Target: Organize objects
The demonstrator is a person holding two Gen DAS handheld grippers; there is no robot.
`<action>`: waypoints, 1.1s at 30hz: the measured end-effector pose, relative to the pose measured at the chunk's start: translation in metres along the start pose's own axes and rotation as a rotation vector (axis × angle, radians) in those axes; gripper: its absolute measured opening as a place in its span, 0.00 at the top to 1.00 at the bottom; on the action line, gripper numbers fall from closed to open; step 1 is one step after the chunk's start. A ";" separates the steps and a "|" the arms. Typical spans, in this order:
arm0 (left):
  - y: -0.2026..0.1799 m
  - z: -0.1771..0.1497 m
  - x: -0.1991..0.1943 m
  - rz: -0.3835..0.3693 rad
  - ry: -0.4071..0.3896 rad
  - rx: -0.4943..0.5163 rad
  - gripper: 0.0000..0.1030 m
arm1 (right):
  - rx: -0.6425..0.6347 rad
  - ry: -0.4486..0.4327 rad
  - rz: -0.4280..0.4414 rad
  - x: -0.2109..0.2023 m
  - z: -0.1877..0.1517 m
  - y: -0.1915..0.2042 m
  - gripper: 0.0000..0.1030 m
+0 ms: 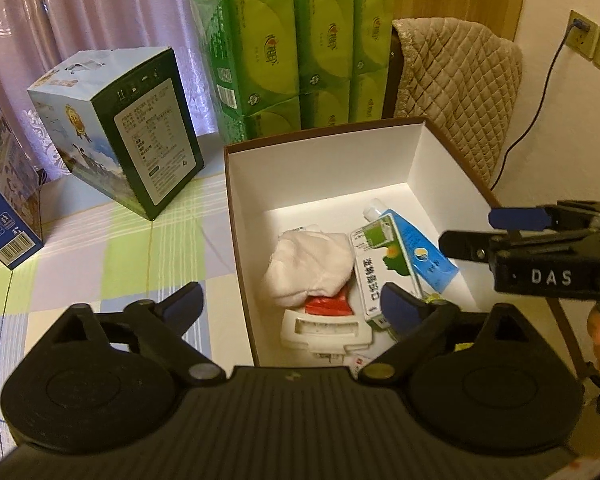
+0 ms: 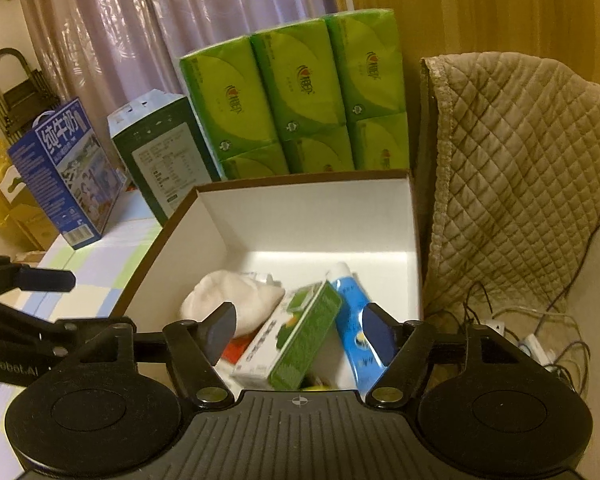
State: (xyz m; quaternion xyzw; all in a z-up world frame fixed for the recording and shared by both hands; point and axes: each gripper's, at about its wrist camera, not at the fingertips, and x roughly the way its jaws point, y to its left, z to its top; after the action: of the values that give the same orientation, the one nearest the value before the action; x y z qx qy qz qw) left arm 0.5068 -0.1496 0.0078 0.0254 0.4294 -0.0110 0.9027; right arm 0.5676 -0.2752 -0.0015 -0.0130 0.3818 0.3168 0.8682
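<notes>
An open white box with a brown rim (image 1: 332, 176) (image 2: 308, 216) stands on the table. Inside lie a white cloth (image 1: 312, 264) (image 2: 240, 300), a green-and-white carton (image 1: 380, 264) (image 2: 296, 340), a blue-and-white tube (image 1: 420, 248) (image 2: 352, 320) and a red-and-white item (image 1: 324, 320) (image 2: 236, 350). My left gripper (image 1: 292, 304) is open and empty over the box's near left wall. My right gripper (image 2: 300, 334) hangs open above the carton and holds nothing; in the left wrist view the right gripper (image 1: 488, 232) reaches in over the box's right wall.
Behind the box stand stacked green tissue packs (image 1: 300, 56) (image 2: 296, 92). A dark green carton (image 1: 140, 140) (image 2: 160, 160) and a blue milk carton (image 1: 4, 200) (image 2: 64, 172) stand to the left on the checked tablecloth (image 1: 100, 264). A quilted chair back (image 1: 456, 84) (image 2: 520, 180) and cables (image 2: 532, 340) lie right.
</notes>
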 end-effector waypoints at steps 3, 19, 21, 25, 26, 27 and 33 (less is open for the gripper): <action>-0.002 -0.004 -0.013 -0.011 -0.015 0.001 0.06 | 0.019 -0.009 -0.001 -0.017 -0.009 0.001 0.33; 0.003 -0.058 -0.091 -0.064 -0.050 -0.032 0.01 | 0.077 -0.059 -0.029 -0.109 -0.066 0.054 0.27; 0.007 -0.069 -0.102 -0.066 -0.053 -0.035 0.01 | 0.081 -0.063 -0.031 -0.119 -0.076 0.067 0.27; 0.019 -0.094 -0.127 -0.067 -0.062 -0.037 0.01 | 0.099 -0.069 -0.032 -0.138 -0.097 0.093 0.26; 0.023 -0.101 -0.133 -0.067 -0.063 -0.040 0.01 | 0.103 -0.069 -0.037 -0.143 -0.102 0.100 0.26; 0.026 -0.108 -0.139 -0.066 -0.065 -0.042 0.01 | 0.108 -0.069 -0.043 -0.147 -0.108 0.107 0.26; 0.049 -0.156 -0.178 -0.041 -0.070 -0.054 0.01 | 0.131 -0.049 -0.051 -0.170 -0.144 0.149 0.25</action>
State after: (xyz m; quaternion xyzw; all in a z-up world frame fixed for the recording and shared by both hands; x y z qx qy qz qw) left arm 0.2759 -0.0927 0.0491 -0.0083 0.3984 -0.0189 0.9170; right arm 0.3039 -0.2863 0.0433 0.0420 0.3800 0.2691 0.8840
